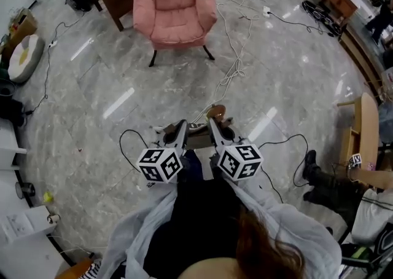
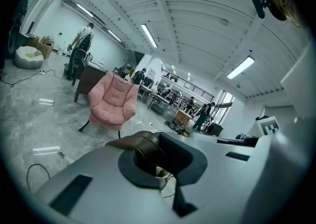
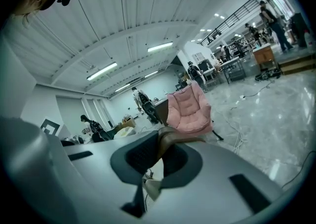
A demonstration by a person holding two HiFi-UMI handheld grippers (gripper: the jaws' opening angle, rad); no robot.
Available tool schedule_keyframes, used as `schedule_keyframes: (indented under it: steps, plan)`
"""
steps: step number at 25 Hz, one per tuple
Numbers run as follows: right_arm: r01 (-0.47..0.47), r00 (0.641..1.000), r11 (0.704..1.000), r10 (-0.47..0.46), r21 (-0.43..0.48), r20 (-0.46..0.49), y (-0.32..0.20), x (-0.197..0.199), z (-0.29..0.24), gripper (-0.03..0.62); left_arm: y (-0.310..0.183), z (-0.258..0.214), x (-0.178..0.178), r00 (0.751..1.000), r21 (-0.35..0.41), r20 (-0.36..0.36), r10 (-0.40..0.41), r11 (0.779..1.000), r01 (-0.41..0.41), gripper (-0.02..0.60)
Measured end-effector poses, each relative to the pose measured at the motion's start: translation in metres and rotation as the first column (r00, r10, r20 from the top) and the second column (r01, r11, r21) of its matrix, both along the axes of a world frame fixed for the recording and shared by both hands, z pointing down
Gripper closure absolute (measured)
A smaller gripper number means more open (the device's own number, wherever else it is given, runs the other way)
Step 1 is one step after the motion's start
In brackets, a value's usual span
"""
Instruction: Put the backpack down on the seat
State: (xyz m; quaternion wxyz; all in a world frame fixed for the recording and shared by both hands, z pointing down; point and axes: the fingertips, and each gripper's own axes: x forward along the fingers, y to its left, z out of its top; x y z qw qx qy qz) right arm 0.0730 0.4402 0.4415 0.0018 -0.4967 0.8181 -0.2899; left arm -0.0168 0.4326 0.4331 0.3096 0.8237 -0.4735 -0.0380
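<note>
Two tools sit side by side: the left gripper (image 1: 180, 125) and right gripper (image 1: 214, 124) each have jaws clamped on a brown strap (image 2: 140, 141) of the one backpack (image 1: 198, 142), slung between and beneath them. One pink armchair (image 1: 175, 2) stands well ahead of both jaws.

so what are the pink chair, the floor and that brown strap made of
Chair: padded fabric, probably plush, matte with stitched tufts. Floor: polished stone or marble-look tile, grey veins and glossy light reflections. Strap: likely leather, smooth brown with slight sheen.
</note>
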Motion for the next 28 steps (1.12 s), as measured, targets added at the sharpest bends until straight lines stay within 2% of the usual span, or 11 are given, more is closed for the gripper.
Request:
schedule_keyframes:
  steps: [7,12,15,28]
  plan:
    - [-0.002,1.000,1.000,0.002,0.003,0.002,-0.072,-0.027,0.000,0.572,-0.076,-0.006,-0.027,1.000,0.015,0.001,0.010,1.000,-0.010,0.568]
    - [-0.005,1.000,0.999,0.005,0.038,-0.006,-0.115,-0.045,-0.001,0.572,-0.118,-0.005,-0.045,1.000,0.030,0.011,0.013,0.999,-0.013,0.568]
    - [-0.008,1.000,0.999,0.008,0.047,-0.005,-0.126,-0.054,0.002,0.572,-0.129,-0.001,-0.054,1.000,0.031,0.010,0.017,0.999,-0.017,0.568]
    - [0.023,1.000,0.999,-0.024,-0.042,-0.017,-0.146,-0.075,0.021,0.572,-0.147,0.021,-0.076,1.000,-0.054,-0.017,-0.022,0.998,0.021,0.568]
